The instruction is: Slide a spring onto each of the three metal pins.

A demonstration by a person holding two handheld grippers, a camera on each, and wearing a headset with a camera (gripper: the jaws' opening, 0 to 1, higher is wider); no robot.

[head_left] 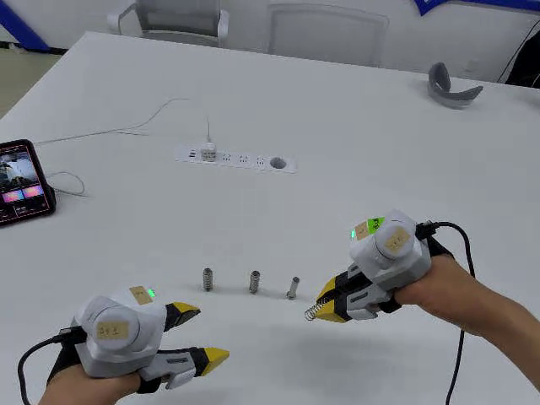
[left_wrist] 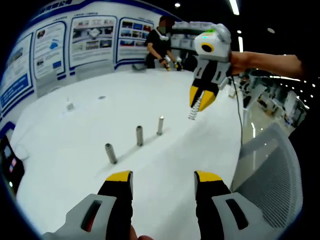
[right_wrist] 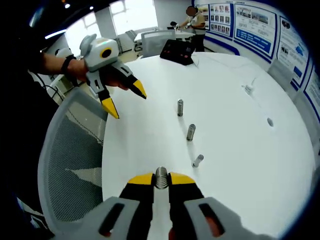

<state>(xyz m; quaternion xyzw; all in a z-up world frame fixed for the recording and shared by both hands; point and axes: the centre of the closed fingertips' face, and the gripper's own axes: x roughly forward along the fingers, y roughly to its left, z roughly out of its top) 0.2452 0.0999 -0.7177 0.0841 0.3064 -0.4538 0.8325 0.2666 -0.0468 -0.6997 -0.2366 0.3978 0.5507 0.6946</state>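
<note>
Here, the right gripper [right_wrist: 160, 179] has its two yellow-tipped fingers pressed onto one spring [right_wrist: 160, 176], which pokes out past the tips. In the head view it hangs just right of the pins, apart from them. The left gripper [left_wrist: 162, 176] has its fingers spread wide with nothing between them, low over the near edge in front of the row. Three short metal pins stand in a line. The left pin [head_left: 207, 279] and the middle pin [head_left: 255, 282] each look ribbed, as if a spring sits on them, while the right pin [head_left: 293, 288] looks smooth and bare and is nearest the held spring. That makes one spring in the fingers and, it seems, two on pins. The table [head_left: 354, 126] is white and broad. Further back lie one power strip [head_left: 236, 159] with one white plug [head_left: 208, 153] in it, one tablet [head_left: 21, 181] with a lit screen at the left edge, and one grey band [head_left: 451, 86] far right. Two chairs [head_left: 181, 21] stand at the far side, and posters [left_wrist: 90, 40] line the wall.
</note>
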